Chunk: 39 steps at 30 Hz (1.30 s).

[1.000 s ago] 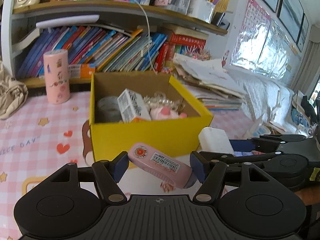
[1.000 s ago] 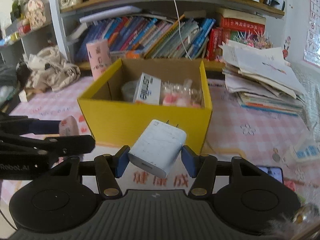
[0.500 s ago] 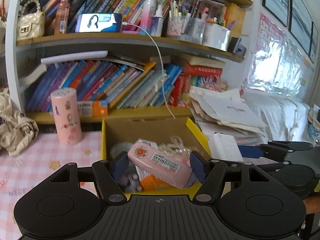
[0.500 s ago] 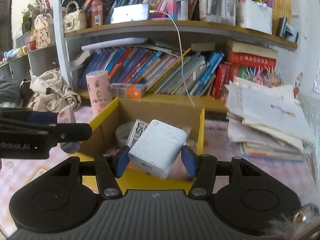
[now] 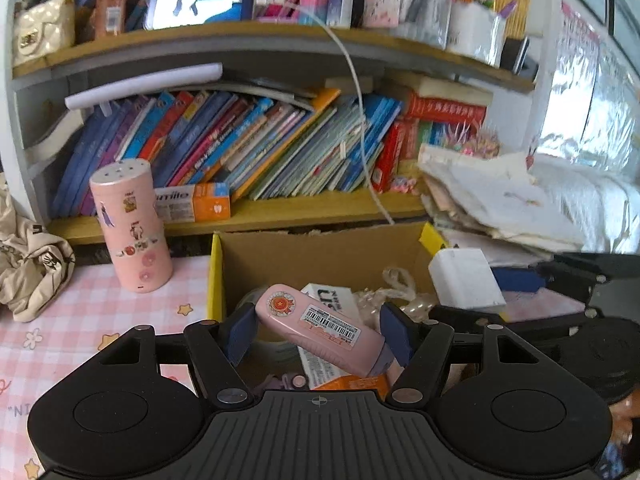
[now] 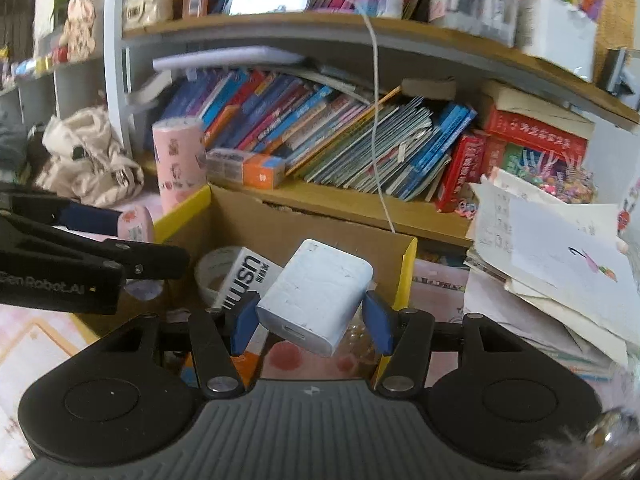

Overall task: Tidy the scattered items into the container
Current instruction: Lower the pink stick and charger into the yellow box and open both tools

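Over the yellow box (image 5: 214, 276) we hold both items: our left gripper (image 5: 318, 334) clamps the pink bottle (image 5: 322, 330) slantwise above its contents, and farther along our right gripper (image 6: 310, 322) pinches the white charger (image 6: 316, 294), ready to drop

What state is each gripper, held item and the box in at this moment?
left gripper: shut on the pink bottle, over the box.
pink bottle: held tilted, off any surface.
right gripper: shut on the white charger, over the box.
white charger: held tilted, port end toward the camera.
yellow cardboard box: open-topped, already holding several items.
pink canister: upright beside the box.
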### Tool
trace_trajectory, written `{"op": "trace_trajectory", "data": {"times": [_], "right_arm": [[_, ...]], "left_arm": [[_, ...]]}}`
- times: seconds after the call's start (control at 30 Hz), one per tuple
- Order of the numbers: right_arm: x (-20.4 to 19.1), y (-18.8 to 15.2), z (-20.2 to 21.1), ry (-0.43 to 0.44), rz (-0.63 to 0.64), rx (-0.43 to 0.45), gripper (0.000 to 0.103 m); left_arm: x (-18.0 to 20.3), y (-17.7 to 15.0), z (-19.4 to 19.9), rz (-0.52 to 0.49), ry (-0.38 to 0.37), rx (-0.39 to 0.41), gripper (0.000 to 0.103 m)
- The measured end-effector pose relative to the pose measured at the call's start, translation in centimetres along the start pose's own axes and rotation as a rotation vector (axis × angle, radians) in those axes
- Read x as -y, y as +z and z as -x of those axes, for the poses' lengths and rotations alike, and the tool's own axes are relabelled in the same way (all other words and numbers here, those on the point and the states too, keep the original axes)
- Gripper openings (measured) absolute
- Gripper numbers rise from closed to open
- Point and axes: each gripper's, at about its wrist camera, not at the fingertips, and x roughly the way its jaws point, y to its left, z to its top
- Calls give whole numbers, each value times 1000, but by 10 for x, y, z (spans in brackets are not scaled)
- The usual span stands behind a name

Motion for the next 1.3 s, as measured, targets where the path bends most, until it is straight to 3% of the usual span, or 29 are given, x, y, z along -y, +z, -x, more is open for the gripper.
{"op": "trace_trajectory", "data": {"times": [0.3, 0.67, 0.83, 1.3], "right_arm": [[6, 8, -48, 47, 88, -87, 54], [4, 10, -76, 77, 153, -158, 54], [5, 11, -81, 85, 151, -171, 48], [10, 14, -72, 68, 114, -136, 49]], "left_arm": [[-10, 0, -38, 16, 7, -86, 67], [-11, -4, -60, 1, 27, -172, 67], [-9, -4, -63, -14, 27, -183, 68], [-6, -2, -50, -21, 23, -145, 70]]}}
